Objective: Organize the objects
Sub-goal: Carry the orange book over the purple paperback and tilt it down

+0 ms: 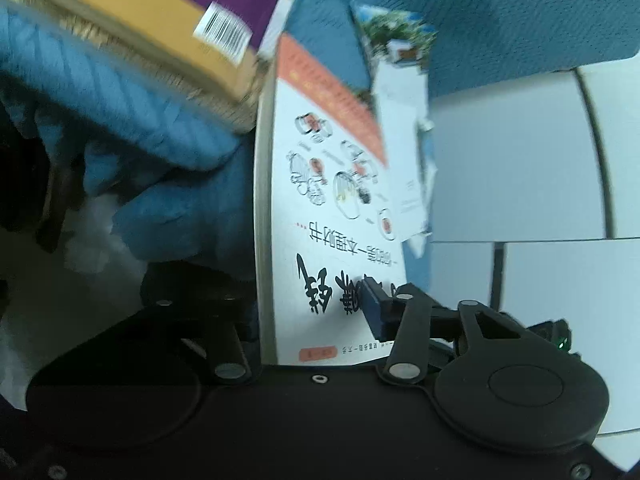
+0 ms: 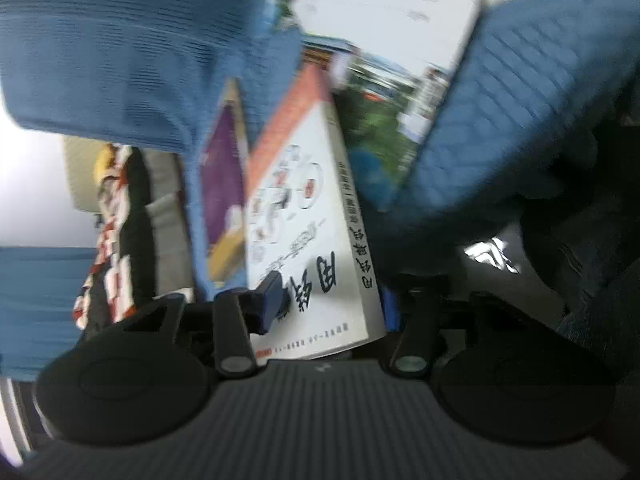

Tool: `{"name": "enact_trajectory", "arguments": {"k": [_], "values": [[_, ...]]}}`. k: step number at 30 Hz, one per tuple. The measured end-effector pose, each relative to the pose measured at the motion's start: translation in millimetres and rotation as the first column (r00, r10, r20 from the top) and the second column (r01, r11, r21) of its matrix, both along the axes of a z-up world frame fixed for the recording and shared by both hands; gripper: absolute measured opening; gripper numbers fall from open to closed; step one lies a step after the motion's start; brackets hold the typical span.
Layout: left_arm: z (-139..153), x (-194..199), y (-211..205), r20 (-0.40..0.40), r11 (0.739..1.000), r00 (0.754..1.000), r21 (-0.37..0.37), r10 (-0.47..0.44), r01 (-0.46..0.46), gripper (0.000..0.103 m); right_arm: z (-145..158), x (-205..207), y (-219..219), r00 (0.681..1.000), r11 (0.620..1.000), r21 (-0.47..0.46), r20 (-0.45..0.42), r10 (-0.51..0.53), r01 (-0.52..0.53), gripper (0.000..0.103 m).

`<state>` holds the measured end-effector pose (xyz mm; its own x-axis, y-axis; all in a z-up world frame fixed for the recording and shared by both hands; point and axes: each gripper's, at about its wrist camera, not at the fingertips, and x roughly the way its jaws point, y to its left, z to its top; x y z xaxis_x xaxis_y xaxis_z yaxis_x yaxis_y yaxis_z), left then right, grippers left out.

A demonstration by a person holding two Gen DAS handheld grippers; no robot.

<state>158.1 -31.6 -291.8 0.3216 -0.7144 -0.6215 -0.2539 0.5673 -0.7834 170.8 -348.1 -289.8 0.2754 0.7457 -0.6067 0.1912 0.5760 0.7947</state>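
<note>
Left wrist view: three books; both grippers' fingers (image 1: 376,312) clamp one white book (image 1: 332,200)

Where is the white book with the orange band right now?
The white book stands on edge between the fingers of both hand-held grippers, left and right. In both views a purple book is on its left, blue fabric behind.

Both fisheye views were dim, bluish and bent at the edges; the right wrist view was heavily motion-blurred.
</note>
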Motion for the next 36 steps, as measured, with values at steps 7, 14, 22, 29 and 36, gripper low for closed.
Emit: {"name": "enact_trajectory", "arguments": {"k": [7, 14, 22, 29, 36], "values": [[60.5, 18.8, 8.7, 0.151, 1.0, 0.988, 0.022, -0.015, 0.012, 0.035, 45.8, 2.6, -0.6, 0.995, 0.998, 0.062, 0.1, -0.027, 0.021, 0.035], [86.6, 33.3, 22.2, 0.179, 0.998, 0.983, -0.055, 0.045, -0.036, 0.035, 97.1, 16.1, 15.3, 0.978, 0.999, 0.035, 0.207, -0.001, -0.007, 0.034], [111.1, 49.8, 38.4, 0.213, 0.991, 0.97, -0.093, 0.116, -0.098, 0.036, 135.3, 30.8, 27.1, 0.959, 0.997, 0.059, 0.281, 0.022, -0.04, 0.031], [124.1, 67.0, 55.4, 0.265, 0.988, 0.955, -0.109, 0.131, -0.105, 0.035, 154.9, 46.0, 57.7, 0.94, 0.994, 0.054, 0.332, 0.076, -0.099, 0.024], [116.3, 70.3, 70.1, 0.249, 0.987, 0.956, -0.086, 0.152, -0.134, 0.031, 147.0, 60.1, 87.6, 0.944, 0.991, 0.028, 0.309, 0.116, -0.131, 0.024]]}}
